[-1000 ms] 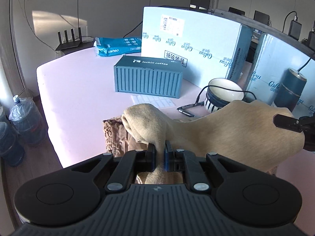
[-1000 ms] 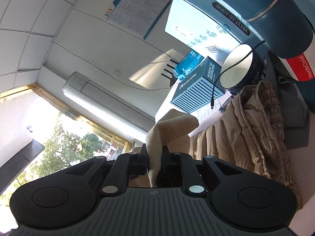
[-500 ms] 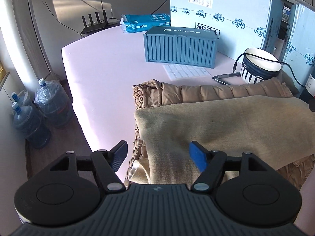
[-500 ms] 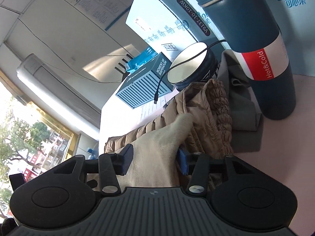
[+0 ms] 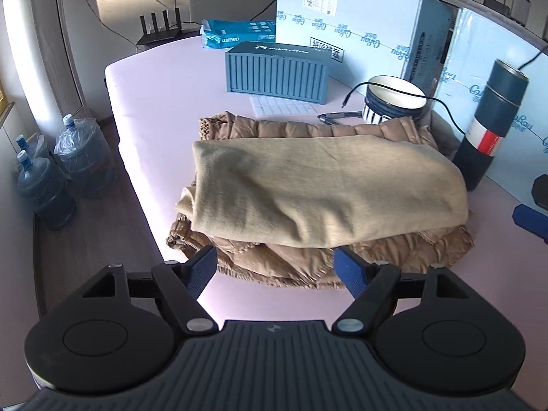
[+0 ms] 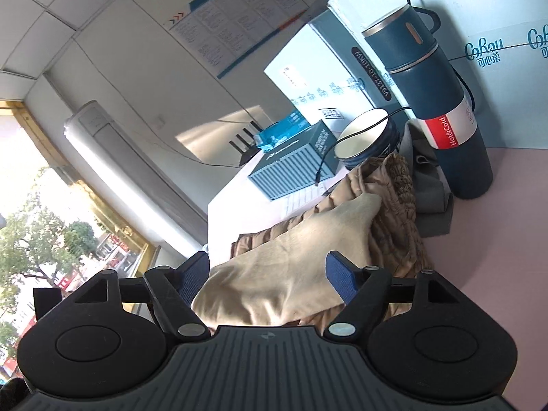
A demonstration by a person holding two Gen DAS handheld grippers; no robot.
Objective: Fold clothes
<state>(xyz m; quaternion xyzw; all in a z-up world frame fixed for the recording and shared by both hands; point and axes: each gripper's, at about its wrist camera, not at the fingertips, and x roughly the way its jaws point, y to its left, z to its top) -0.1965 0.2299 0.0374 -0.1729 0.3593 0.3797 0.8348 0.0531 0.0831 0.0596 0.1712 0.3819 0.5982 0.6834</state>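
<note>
On the pink table (image 5: 164, 102) lies one beige cloth (image 5: 325, 188), folded into a long bundle on top of one tan puffy jacket (image 5: 301, 267), which is spread flat beneath it and shows along both long sides. Both claws have just been opening. The left gripper (image 5: 275, 267) stands wide, its two blue pads clear of the fabric, with the jacket's near hem showing between them and nothing pinched. The right gripper (image 6: 267, 275) is wide as well; the end of the cloth (image 6: 291, 267) sits in the gap between its two pads, but neither pad presses on it. From the left wrist view, one tip of the right gripper (image 5: 529, 221) pokes in at the right edge, beside the bundle. Behind the clothes stand one striped bowl (image 5: 394, 101) with a black cable (image 5: 383, 85) draped across its rim, one dark flask (image 5: 489, 126) just right of the jacket, one blue ribbed box (image 5: 277, 73), and two large white cartons (image 5: 346, 27) against the back. One grey cloth (image 6: 428, 198) lies crumpled between the flask and the jacket in the right wrist view. One pen (image 5: 339, 115) lies by the bowl, one white sheet (image 5: 282, 106) in front of the box. Farther back sit one router (image 5: 159, 29) and one teal packet (image 5: 236, 32). Three water bottles (image 5: 82, 157) stand on the floor at the left.
</note>
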